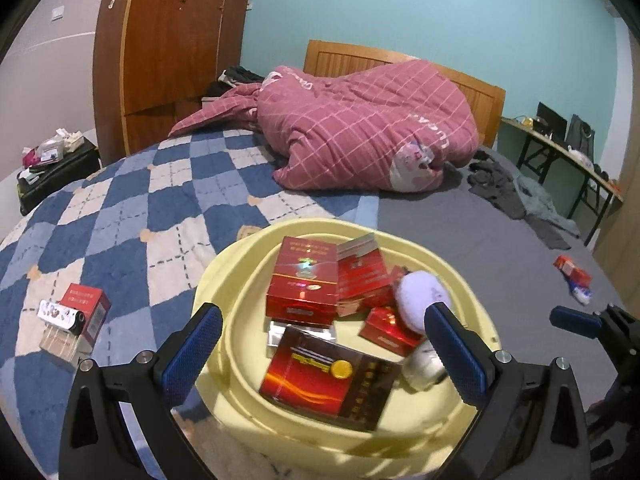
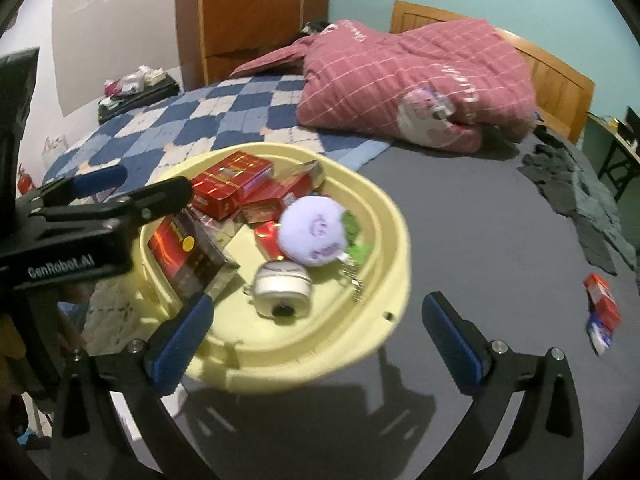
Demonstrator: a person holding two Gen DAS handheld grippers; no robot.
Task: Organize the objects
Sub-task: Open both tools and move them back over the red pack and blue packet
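Cartons point(image 1: 303, 280) in the yellow basin point(image 1: 224, 280) look light, stiff; grasp across flat sides. Both hand-held grippers point(image 1: 324, 344) point(image 2: 316, 334) gape, empty.

Home bedroom: bed point(image 1: 460, 248) with pink quilt point(image 1: 360, 132), wooden wardrobe point(image 1: 172, 40), cluttered desk point(image 1: 560, 148) by wall.

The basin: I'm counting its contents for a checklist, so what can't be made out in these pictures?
- Left wrist: the silver box in the basin lies mostly under red boxes.
- Left wrist: the round tin is blurred, partly behind a tong finger.
- Both views: box print is too blurred to read.
- Right wrist: the keychain is too small to identify.
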